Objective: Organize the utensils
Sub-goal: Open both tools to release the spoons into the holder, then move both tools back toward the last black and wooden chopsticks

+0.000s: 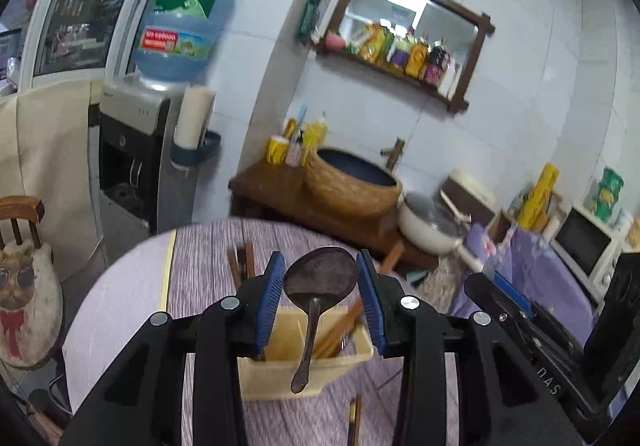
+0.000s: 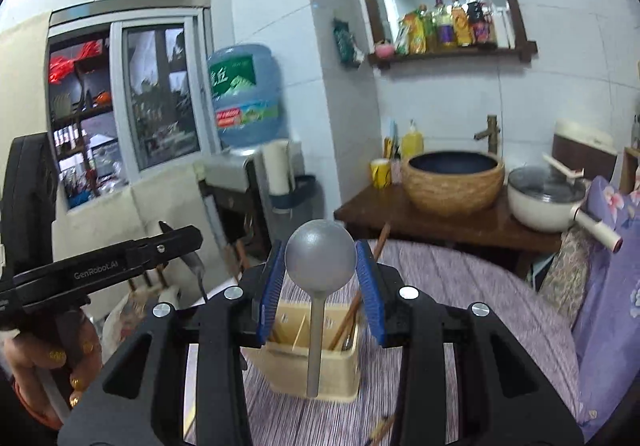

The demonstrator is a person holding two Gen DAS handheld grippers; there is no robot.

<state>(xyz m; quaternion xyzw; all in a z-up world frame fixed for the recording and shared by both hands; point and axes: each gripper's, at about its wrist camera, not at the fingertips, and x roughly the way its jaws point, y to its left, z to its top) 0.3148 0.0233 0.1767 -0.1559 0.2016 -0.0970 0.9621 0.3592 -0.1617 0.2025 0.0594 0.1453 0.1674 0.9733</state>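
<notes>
My left gripper is shut on a dark metal spoon, gripping its bowl; the handle hangs down over a cream utensil holder with brown chopsticks inside. My right gripper is shut on a grey matte spoon, bowl between the pads, handle hanging down in front of the same holder, where chopsticks lean. The left gripper shows at the left of the right wrist view; the right gripper shows at the right of the left wrist view.
The holder stands on a round table with a purple striped cloth. Loose chopsticks lie on the cloth. Behind are a wooden counter with a woven basin, a white pot, a water dispenser and a chair.
</notes>
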